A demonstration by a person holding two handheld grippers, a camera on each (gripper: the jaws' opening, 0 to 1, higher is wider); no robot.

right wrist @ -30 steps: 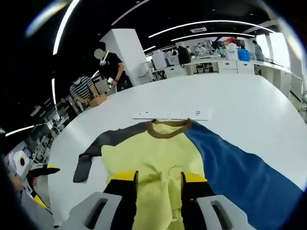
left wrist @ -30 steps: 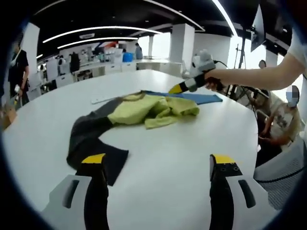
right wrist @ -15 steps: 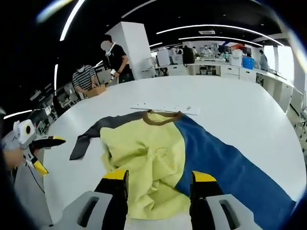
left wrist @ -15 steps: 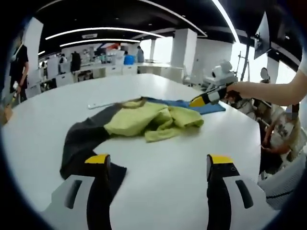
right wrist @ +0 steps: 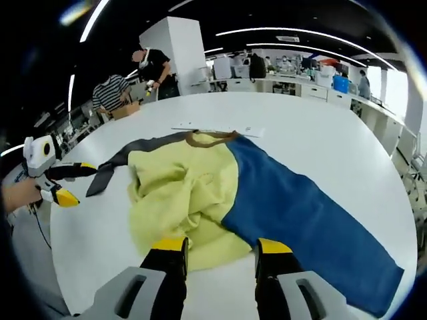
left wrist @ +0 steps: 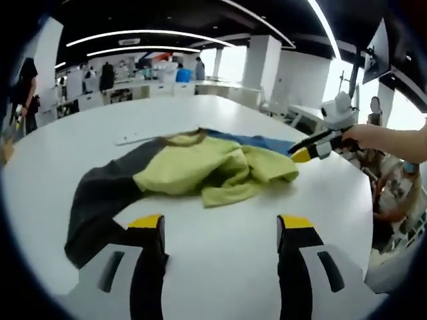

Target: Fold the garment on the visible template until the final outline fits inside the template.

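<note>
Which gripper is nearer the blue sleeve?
Right. The right gripper hovers at the yellow hem beside the blue sleeve; the left gripper is across the garment, by the dark sleeve.

The soft colour-blocked cloth garment (right wrist: 220, 193) lies in three fields: a pale yellow-green middle, a deep blue sleeve to one side and a charcoal grey sleeve to the other, with a tan-brown band at the collar. The round smooth tabletop (left wrist: 220, 240) under it is plain white. A thin flat strip (right wrist: 217, 128) past the collar is white with small dark marks. Each light grey gripper, left (left wrist: 221, 233) and right (right wrist: 221, 257), has black jaws with bright yellow tips. One person (right wrist: 112, 95) behind wears black-and-white stripes.
</note>
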